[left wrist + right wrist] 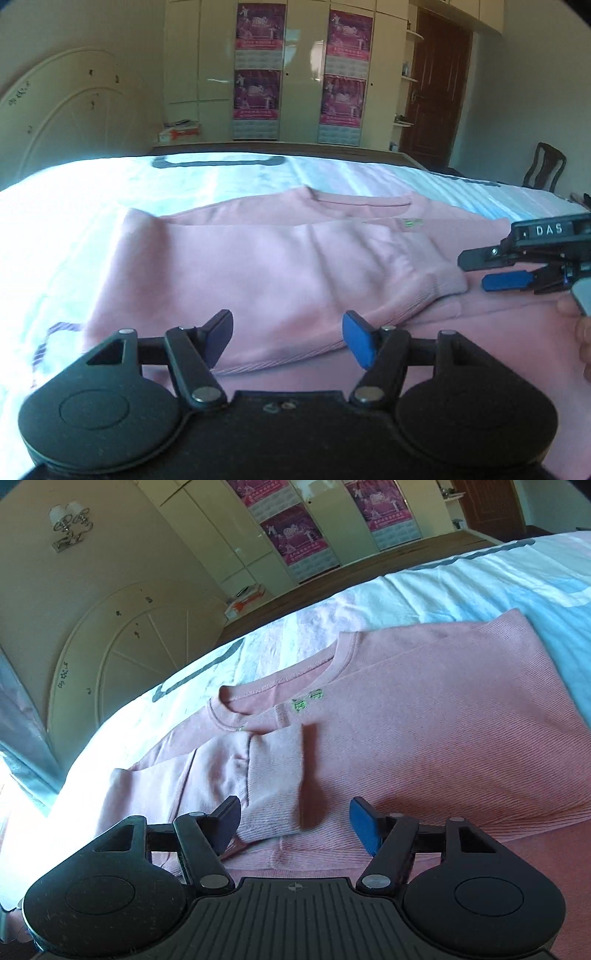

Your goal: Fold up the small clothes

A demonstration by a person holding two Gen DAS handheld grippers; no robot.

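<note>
- The pink sweater (424, 716) lies flat in the middle of the bed (74, 206), so it is easy to fold.
- One sleeve (266, 775) lies across its chest.
- The left gripper (288, 339) and right gripper (293, 825) are both open, holding nothing.

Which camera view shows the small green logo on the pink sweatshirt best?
The right wrist view shows it best: the green logo sits near the middle of the picture, just below the neckline of the pink sweatshirt, and is fairly sharp. In the left wrist view the logo is only a small, blurred green spot, farther away.
</note>
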